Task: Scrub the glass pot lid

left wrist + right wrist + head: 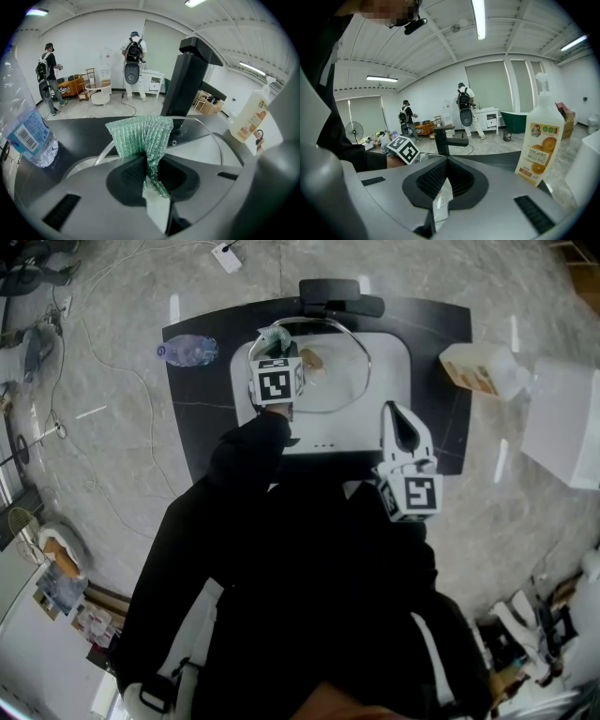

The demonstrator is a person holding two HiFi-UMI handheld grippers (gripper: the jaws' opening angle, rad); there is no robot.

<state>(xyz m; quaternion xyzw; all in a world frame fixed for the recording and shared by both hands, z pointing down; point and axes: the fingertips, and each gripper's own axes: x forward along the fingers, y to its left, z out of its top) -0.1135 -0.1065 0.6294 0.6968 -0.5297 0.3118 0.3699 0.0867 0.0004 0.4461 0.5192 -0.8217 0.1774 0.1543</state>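
Head view — left tongs (270, 341) poised over the glass pot lid (342, 381), which lies in the sink (394, 362), placed for scrubbing; right tongs (396, 414) idle at the sink's near edge.
Left gripper view — jaws clamped on a green scouring cloth (140, 136), lid just beyond.
Right gripper view — jaws together, nothing between.

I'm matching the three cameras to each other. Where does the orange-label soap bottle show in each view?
Head view: the soap bottle is at upper right, by the dark counter's right edge.
Left gripper view: near the right edge, upright.
Right gripper view: large at the right, upright.
Shared landmark: the black faucet, which is left of the bottle in all three views.
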